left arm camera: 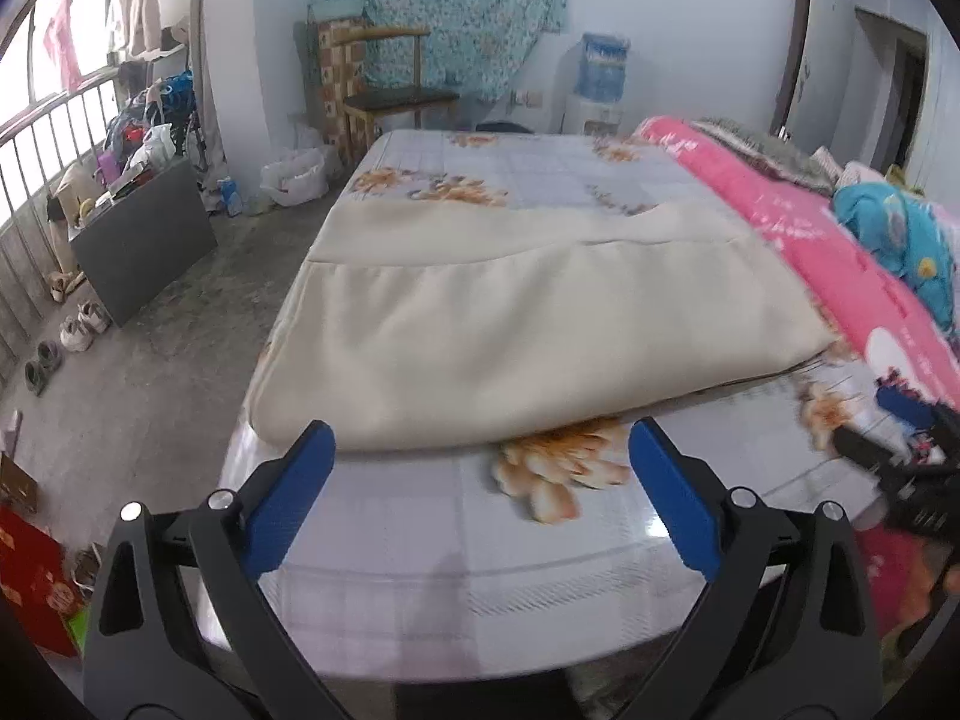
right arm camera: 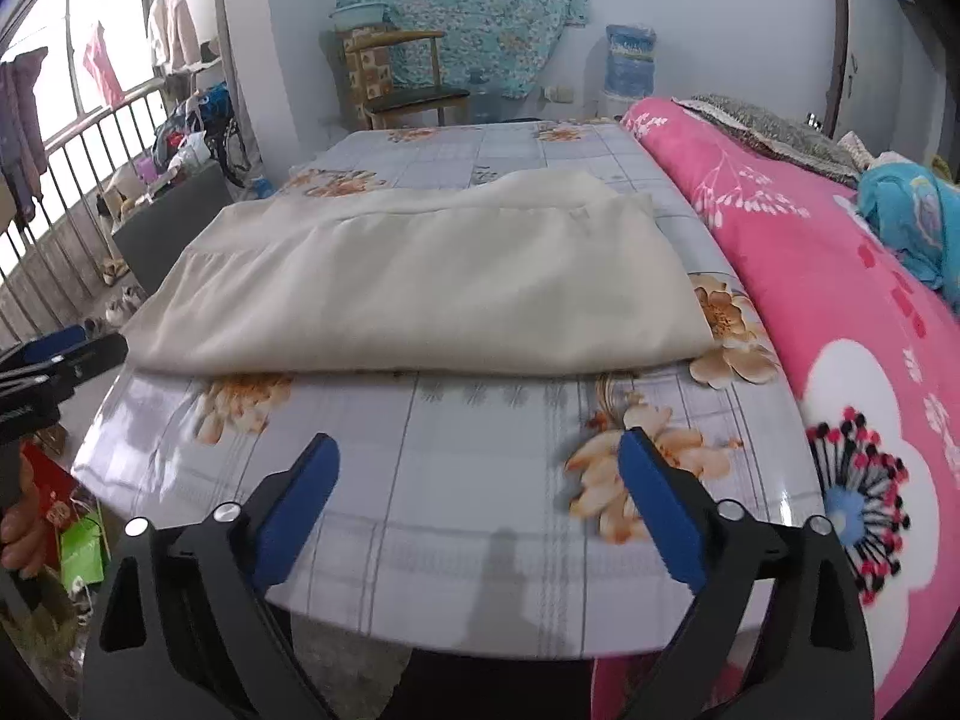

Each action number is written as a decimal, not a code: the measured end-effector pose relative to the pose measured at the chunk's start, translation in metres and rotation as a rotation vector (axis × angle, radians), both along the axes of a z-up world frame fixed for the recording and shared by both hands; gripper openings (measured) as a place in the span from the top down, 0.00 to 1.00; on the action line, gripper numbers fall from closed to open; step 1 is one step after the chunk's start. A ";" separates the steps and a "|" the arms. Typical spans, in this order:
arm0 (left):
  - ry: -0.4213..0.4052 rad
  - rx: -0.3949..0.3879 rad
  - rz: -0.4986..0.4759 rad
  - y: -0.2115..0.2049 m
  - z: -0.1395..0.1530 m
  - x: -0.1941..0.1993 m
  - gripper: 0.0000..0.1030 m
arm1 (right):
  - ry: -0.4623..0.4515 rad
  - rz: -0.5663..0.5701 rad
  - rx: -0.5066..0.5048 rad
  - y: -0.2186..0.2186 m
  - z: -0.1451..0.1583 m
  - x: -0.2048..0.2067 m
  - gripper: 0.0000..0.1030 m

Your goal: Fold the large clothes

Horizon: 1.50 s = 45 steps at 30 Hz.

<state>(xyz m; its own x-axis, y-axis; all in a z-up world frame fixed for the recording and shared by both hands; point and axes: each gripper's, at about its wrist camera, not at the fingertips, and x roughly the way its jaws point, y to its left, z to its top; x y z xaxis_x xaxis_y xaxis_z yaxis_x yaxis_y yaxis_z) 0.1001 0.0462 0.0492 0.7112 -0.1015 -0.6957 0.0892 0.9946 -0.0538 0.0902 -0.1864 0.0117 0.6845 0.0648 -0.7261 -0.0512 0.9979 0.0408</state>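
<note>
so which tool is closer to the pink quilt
Right. The right tool hangs open over the near bed edge, beside the pink quilt. The left tool is open at the cream garment's near-left corner, further from it.

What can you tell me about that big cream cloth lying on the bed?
The cream cloth is a large plain garment or sheet, smooth woven fabric by its look, folded over into a thick, roughly rectangular stack with a seam running across its far part. It lies flat on the flowered bedsheet, its right edge close to the pink quilt. Its near fold is rounded and slightly puffed. Neither claw touches it.
</note>
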 end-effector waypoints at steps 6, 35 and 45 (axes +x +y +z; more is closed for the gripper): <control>-0.029 0.029 0.055 -0.021 0.009 -0.024 0.08 | -0.069 -0.023 -0.091 0.017 0.021 -0.020 0.06; 0.064 0.146 0.169 -0.053 -0.008 -0.010 0.08 | 0.028 -0.065 -0.034 0.019 0.006 -0.003 0.06; 0.074 0.147 0.160 -0.058 -0.012 -0.009 0.08 | 0.033 -0.072 -0.041 0.019 0.007 -0.001 0.06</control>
